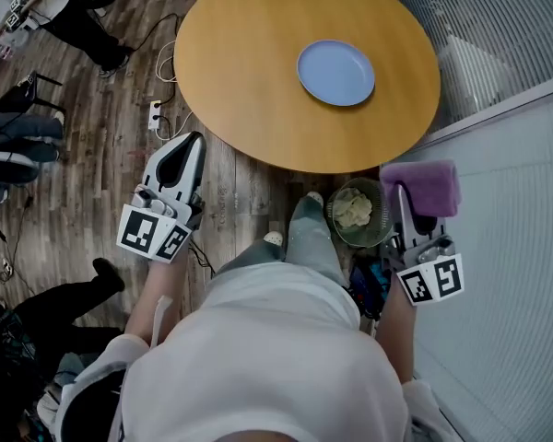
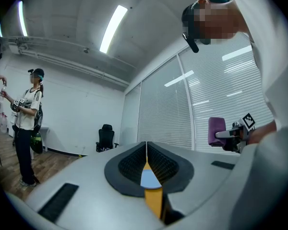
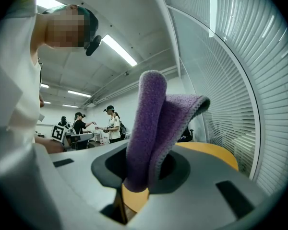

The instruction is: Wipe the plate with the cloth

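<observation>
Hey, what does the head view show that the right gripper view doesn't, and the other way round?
Only the head view: the blue plate lying on the round table, and a bin by the person's feet. Only the right gripper view: people standing across the room under ceiling lights. Both: the right gripper with its jaws shut on the purple cloth, and part of the table's wooden top.

Round wooden table [image 1: 249, 72] carries light blue plate [image 1: 335, 72], flat, right of centre; table stands on plank floor [image 1: 111, 145].
</observation>
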`<state>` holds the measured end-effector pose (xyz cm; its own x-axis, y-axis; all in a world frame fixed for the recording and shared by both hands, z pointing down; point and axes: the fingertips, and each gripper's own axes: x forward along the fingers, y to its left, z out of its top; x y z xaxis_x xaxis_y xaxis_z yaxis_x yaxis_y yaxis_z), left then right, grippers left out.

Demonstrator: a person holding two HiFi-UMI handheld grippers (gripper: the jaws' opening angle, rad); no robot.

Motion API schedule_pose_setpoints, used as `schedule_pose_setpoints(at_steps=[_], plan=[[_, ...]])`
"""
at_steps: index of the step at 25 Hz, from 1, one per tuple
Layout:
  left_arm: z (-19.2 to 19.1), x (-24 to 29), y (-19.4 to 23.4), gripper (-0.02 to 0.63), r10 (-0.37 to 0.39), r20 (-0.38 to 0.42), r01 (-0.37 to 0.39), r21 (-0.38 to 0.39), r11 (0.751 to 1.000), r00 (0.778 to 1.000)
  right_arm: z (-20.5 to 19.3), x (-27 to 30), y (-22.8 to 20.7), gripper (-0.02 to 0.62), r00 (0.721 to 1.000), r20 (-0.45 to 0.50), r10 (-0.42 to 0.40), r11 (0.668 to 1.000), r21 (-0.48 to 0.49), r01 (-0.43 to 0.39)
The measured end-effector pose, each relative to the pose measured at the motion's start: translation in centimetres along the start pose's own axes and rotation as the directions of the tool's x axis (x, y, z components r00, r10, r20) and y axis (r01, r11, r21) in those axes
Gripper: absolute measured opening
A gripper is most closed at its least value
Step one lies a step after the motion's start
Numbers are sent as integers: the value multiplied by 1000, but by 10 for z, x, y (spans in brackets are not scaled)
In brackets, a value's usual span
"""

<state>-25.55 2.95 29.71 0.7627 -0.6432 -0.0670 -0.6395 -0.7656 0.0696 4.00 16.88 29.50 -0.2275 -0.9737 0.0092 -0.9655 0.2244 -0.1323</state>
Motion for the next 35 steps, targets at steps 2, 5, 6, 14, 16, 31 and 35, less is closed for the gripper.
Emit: schedule_pose_setpoints(at_steps=[2,5,6,14,16,31,35], plan=[[0,12,3,20,16,3,-16,8,1000,1000,1,14,-12,87,1000,1,22,1000,0,-22],[0,31,8,20,68,20,-69,20,997,997,2,37,-34,87,998,6,67,998,-2,-67],[-1,39,9,20,87,26,-88,16,996,996,4,45,-43,87,996,5,84,996,-7,-83],[-2,120,-4,20,121,53,-122,19,992,991,9,86,-118,87,988,-18,152,988,-22,-153],[-5,134,-5,20,138,54,-140,27,990,989,10,96,-133,87,986,-16,165,986,-14,-165],[-15,202,-6,20,217,5,-217,22,976,976,16,156,-197,87,959,-48,278,961,22,-277],[-27,203,3,20,221,-12,-221,20,975,975,4,165,-192,87,958,-54,283,959,37,-281]])
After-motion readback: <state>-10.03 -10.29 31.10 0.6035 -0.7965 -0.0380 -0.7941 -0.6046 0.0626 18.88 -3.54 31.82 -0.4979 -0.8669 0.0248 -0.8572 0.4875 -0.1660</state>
